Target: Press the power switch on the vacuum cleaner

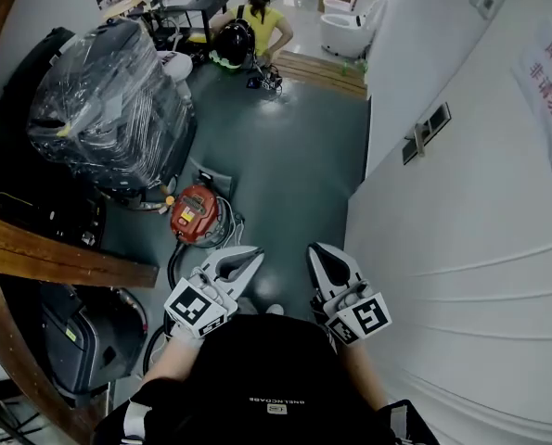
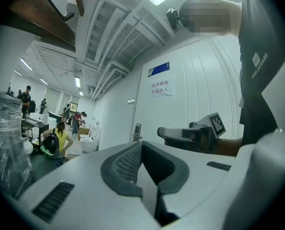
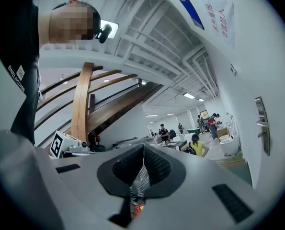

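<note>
1. Both tongs, left gripper (image 1: 248, 260) and right gripper (image 1: 320, 253), are held pressed together and empty.
2. Just beyond the left one, the red vacuum cleaner (image 1: 195, 214) is seen on the floor.
3. Its switch is best pressed squarely, with closed left tips.

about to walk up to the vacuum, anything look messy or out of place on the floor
The vacuum has its hose lying in loose loops on the floor beside it, on the near side. Just behind it stands a bulky load wrapped in clear plastic. No spill or damage shows.
</note>
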